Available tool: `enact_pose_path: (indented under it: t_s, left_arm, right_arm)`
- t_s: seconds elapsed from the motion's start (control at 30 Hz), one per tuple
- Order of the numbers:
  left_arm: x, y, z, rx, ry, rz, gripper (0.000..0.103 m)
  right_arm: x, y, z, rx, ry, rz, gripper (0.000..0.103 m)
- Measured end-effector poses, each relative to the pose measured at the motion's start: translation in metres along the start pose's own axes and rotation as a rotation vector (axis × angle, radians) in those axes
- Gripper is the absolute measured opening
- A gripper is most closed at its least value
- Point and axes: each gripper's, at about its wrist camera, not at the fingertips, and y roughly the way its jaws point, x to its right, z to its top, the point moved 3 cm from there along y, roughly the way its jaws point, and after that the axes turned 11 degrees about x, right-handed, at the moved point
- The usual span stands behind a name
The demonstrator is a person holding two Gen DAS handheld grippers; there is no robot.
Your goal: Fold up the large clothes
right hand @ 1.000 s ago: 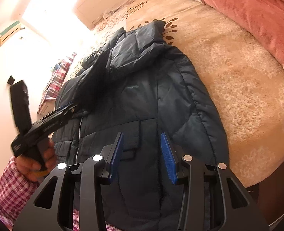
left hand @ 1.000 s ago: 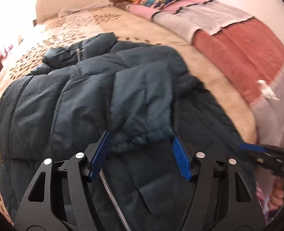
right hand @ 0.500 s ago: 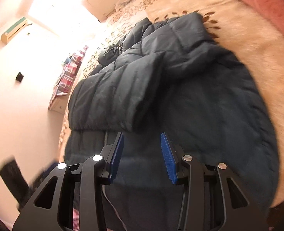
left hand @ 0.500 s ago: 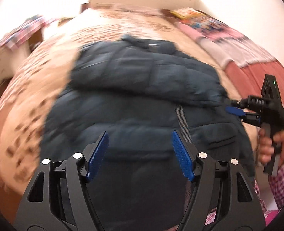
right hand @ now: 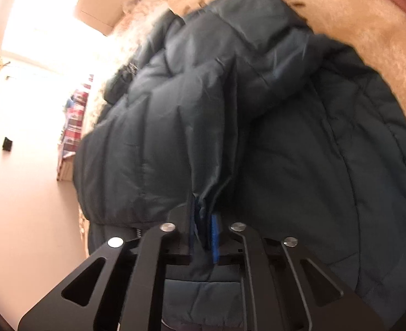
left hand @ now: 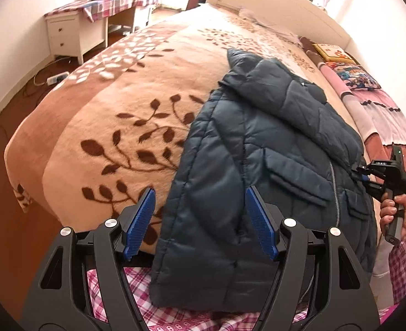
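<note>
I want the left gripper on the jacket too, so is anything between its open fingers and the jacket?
Nothing visible. The left gripper is open with the jacket hem right between its fingers, no other item in between. The right gripper is already shut on a jacket fold.

Quantities: one padded jacket (left hand: 260,149), one bed blanket (left hand: 125,104), one white desk (left hand: 73,33). Two grippers: left gripper (left hand: 200,220), right gripper (right hand: 204,234). Cushions (left hand: 354,75): apparently two, partly cropped.

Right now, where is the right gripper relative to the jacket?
In the left wrist view the right gripper is at the far right, at the dark blue jacket edge near its zipper; its own view shows it shut on fabric.
</note>
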Motion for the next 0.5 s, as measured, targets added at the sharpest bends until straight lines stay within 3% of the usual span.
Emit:
enact_pose_path:
  t_s: [0.13,0.3,0.5]
  left_arm:
    - [-0.004,0.002,-0.007,-0.022,-0.007,-0.009,0.068]
    - [-0.001,0.0,-0.019,-0.071,0.026,-0.033,0.068]
    - [0.0,-0.002,-0.037,-0.135,0.087,-0.047,0.069]
  right_arm:
    - [-0.001,-0.011,0.001,0.01,-0.018,0.007,0.033]
    - [0.001,-0.066,-0.011,0.08,-0.174,-0.014,0.054]
    - [0.038,-0.13,-0.05,0.11,-0.306,-0.082,0.058]
